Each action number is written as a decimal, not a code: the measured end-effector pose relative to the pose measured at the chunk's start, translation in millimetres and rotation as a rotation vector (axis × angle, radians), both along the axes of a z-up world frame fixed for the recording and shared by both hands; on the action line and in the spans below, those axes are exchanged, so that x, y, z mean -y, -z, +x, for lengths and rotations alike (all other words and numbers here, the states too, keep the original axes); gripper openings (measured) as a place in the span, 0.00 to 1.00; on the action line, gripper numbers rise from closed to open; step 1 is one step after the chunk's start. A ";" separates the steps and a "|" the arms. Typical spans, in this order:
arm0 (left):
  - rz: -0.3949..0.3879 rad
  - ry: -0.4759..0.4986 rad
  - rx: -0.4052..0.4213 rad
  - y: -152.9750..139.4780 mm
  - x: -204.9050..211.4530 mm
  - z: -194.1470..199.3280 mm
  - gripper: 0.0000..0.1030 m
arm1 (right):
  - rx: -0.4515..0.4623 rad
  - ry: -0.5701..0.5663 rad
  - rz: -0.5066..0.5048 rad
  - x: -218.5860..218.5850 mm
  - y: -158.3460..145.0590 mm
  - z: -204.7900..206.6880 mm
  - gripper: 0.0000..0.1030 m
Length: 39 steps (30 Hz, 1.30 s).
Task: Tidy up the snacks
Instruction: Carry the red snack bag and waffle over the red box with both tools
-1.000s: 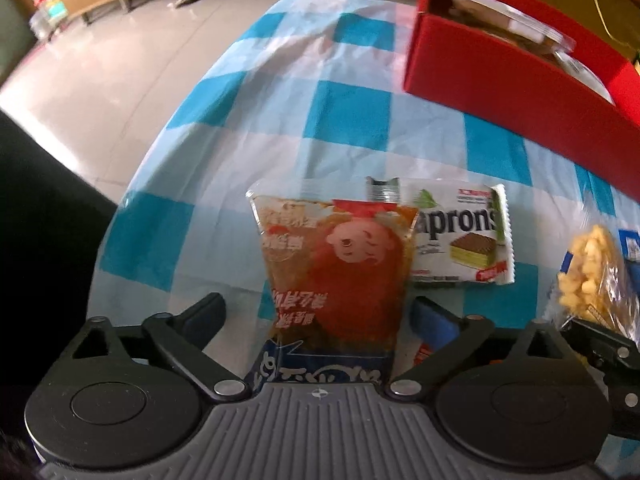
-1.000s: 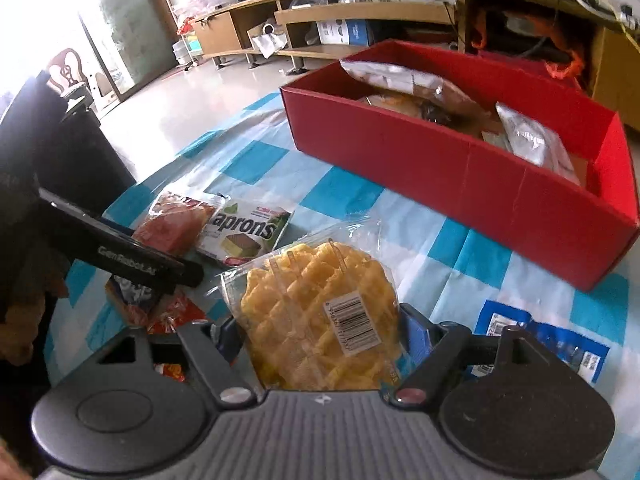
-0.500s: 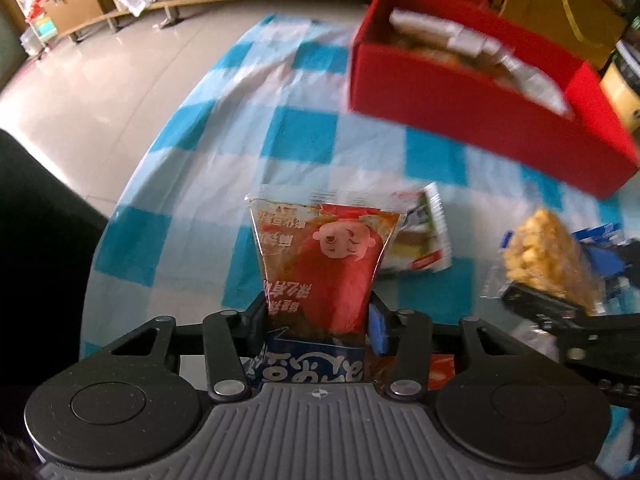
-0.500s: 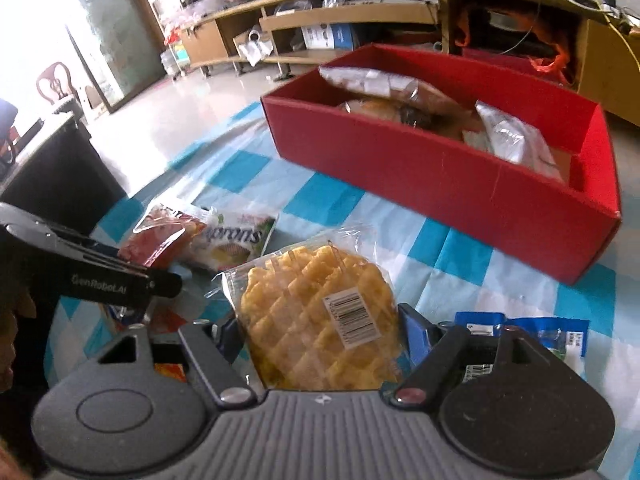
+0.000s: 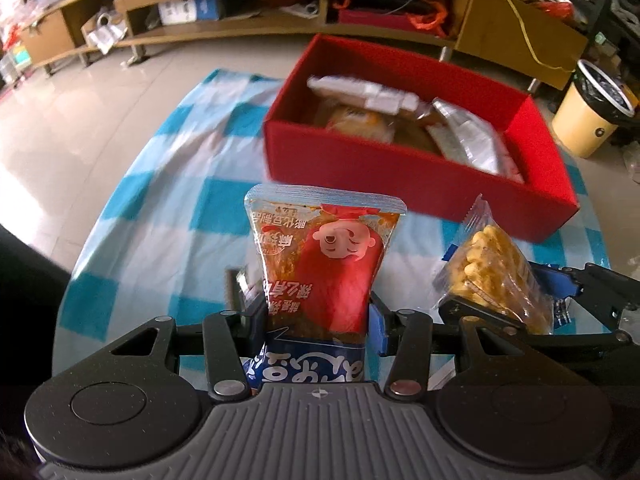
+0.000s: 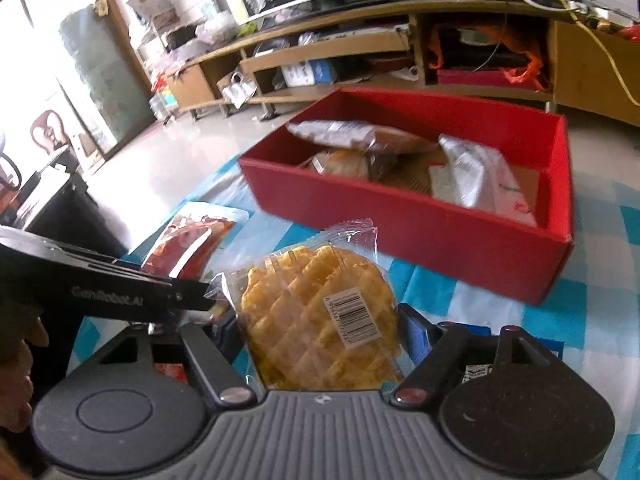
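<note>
A red snack packet [image 5: 320, 264] with a cartoon face stands upright between the jaws of my left gripper [image 5: 316, 312], which is shut on its lower part and holds it above the cloth. My right gripper [image 6: 320, 332] is shut on a clear packet with a yellow waffle [image 6: 320, 320], also off the table. In the left wrist view the waffle packet [image 5: 488, 276] hangs to the right of the red packet. The open red box [image 5: 400, 168] lies ahead of both grippers. From the right wrist view the red packet [image 6: 188, 244] shows at the left.
A blue and white checked cloth [image 5: 160, 184] covers the table. Several wrapped snacks [image 5: 460, 132] lie in the box. A blue packet [image 6: 472, 368] lies on the cloth under my right gripper. Beyond the table are wooden shelves [image 6: 320, 52] and a yellow bin [image 5: 592, 116].
My left gripper closed on the red packet and raised it toward the box. The right gripper rose a little with the waffle. The Aprons packet has gone from view.
</note>
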State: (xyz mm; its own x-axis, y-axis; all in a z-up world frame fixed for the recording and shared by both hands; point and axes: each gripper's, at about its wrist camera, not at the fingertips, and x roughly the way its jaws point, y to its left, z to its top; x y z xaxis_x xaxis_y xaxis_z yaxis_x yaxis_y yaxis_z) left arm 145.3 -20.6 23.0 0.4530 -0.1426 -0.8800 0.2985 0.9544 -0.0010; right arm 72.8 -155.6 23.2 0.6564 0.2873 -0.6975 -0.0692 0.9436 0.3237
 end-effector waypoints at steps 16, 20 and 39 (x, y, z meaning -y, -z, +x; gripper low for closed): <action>-0.047 0.050 0.077 -22.5 39.8 21.0 0.55 | 0.094 0.148 0.059 47.0 -26.2 8.9 0.70; -0.045 0.049 0.093 -25.6 46.9 27.5 0.55 | 0.117 0.156 0.065 50.7 -30.3 12.4 0.70; -0.024 0.049 0.163 -31.3 78.3 61.3 0.55 | 0.174 0.236 0.088 79.5 -39.6 42.5 0.70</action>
State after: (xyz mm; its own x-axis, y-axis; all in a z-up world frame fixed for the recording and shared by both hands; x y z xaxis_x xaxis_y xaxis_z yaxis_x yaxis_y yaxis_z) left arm 206.6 -98.9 54.2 0.5815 -0.1882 -0.7915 0.3424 0.9391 0.0283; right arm 115.3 -235.1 62.8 0.8199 0.1675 -0.5475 0.0866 0.9090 0.4077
